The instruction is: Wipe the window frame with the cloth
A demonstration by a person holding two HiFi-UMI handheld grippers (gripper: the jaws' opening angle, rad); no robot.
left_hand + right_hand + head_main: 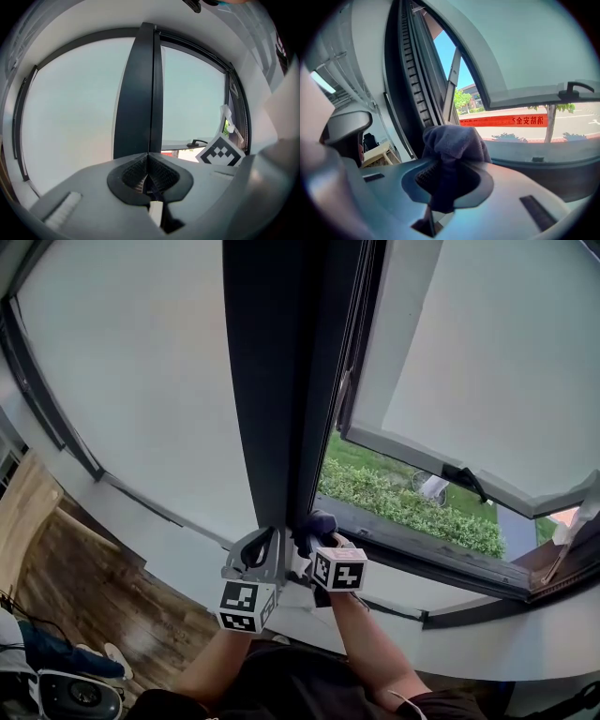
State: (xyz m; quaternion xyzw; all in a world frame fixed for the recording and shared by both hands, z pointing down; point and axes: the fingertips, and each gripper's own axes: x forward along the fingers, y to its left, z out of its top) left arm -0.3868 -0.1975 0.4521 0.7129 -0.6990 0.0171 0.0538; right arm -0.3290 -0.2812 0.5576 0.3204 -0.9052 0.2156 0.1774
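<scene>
A dark upright window frame post [281,381] runs down the middle of the head view, with an open sash [469,362] swung outward to its right. My right gripper [314,545] is shut on a dark blue-grey cloth [454,143], which bunches above its jaws and sits at the foot of the post by the lower frame rail [422,549]. The ribbed inner channel of the frame [412,70] rises just left of the cloth. My left gripper [262,554] hovers beside the right one, shut with nothing between its jaws, pointing at the post [140,93].
A white sill [187,549] runs below the glass. The sash handle [464,474] sticks out on the open pane. A green hedge [403,502] lies outside below. Wooden floor [84,577] and a wooden table edge [23,507] are at the lower left.
</scene>
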